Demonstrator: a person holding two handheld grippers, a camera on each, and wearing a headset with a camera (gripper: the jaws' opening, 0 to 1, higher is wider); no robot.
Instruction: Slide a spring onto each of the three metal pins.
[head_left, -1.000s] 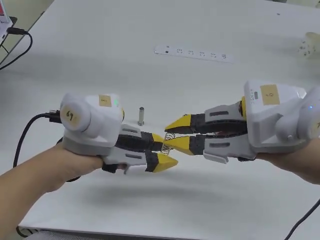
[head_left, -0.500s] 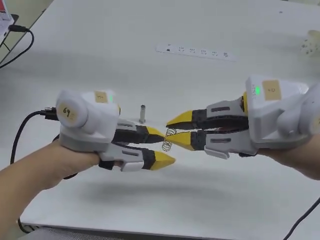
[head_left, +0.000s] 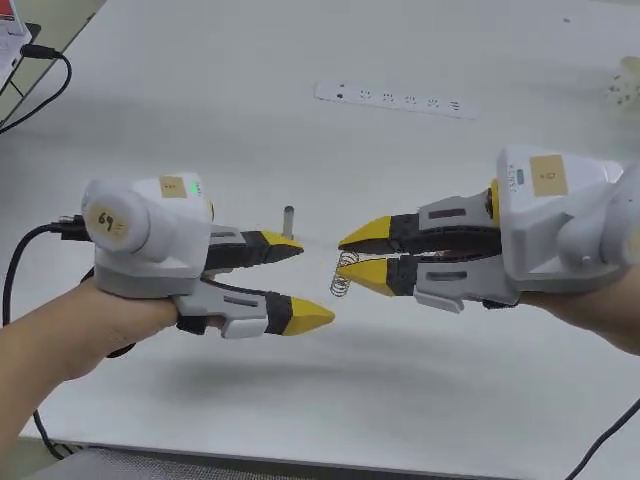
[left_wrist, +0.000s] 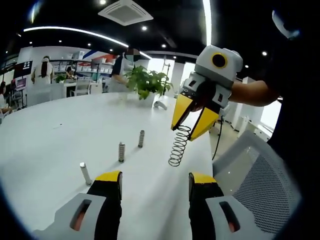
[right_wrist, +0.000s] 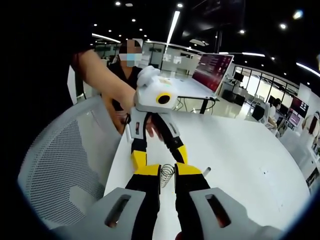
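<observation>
My right gripper (head_left: 346, 255) is shut on a small metal spring (head_left: 342, 277), which hangs from its yellow tips above the white table (head_left: 200, 120). The spring (right_wrist: 167, 175) sits pinched between its fingers (right_wrist: 148, 171). My left gripper (head_left: 303, 283) stands open just left of the spring, apart from it. Its own view has the spring (left_wrist: 179, 146) dangling from the right gripper (left_wrist: 195, 120), beyond its open fingertips (left_wrist: 109, 178). A bare metal pin (left_wrist: 85, 173) stands upright on the table, with two spring-covered pins (left_wrist: 121, 151) (left_wrist: 141, 138) farther on. Behind the left gripper stands a pin (head_left: 289, 219).
A white power strip (head_left: 395, 100) lies at the back of the table. A black cable (head_left: 40, 85) curls at the far left. A small pale object (head_left: 628, 85) sits at the far right edge. A mesh chair (right_wrist: 65, 150) stands off the table's edge.
My left gripper has opened, let go of the spring and drawn back to the left. The spring now hangs from the right gripper alone.
</observation>
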